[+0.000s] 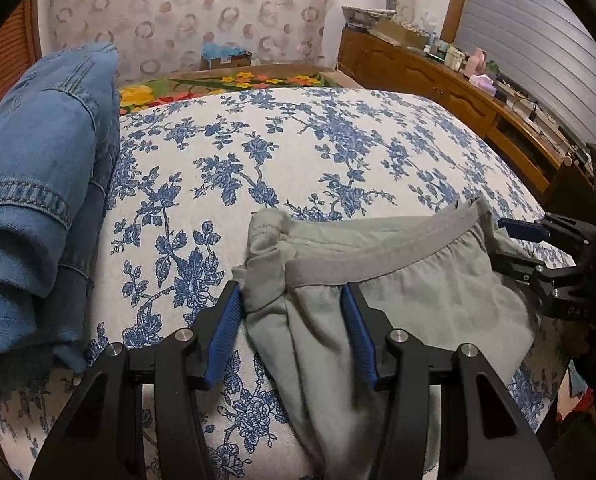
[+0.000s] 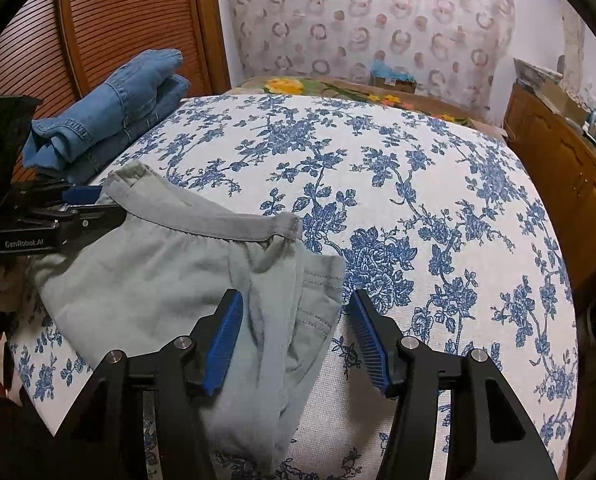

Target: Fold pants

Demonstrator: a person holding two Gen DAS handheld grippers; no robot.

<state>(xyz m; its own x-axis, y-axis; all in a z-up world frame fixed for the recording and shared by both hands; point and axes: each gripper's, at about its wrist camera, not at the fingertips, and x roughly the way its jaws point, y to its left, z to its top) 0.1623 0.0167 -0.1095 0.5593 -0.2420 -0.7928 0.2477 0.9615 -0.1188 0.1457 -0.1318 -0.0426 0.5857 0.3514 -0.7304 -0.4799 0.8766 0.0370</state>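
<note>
Light grey pants (image 1: pixel 410 292) with an elastic waistband lie on the floral bedspread near the front edge; they also show in the right wrist view (image 2: pixel 157 276). My left gripper (image 1: pixel 293 300) is open, its blue-padded jaws astride the left end of the waistband. My right gripper (image 2: pixel 295 304) is open, its jaws astride the right end of the waistband, where the fabric bunches. Each gripper shows from the side in the other view: the right one (image 1: pixel 510 244), the left one (image 2: pixel 93 204).
Folded blue jeans (image 1: pixel 37 200) are stacked at the left edge of the bed (image 2: pixel 418 184), also in the right wrist view (image 2: pixel 109 112). A wooden dresser (image 1: pixel 438 76) with clutter runs along the right. A slatted wooden door (image 2: pixel 97 16) stands at the left.
</note>
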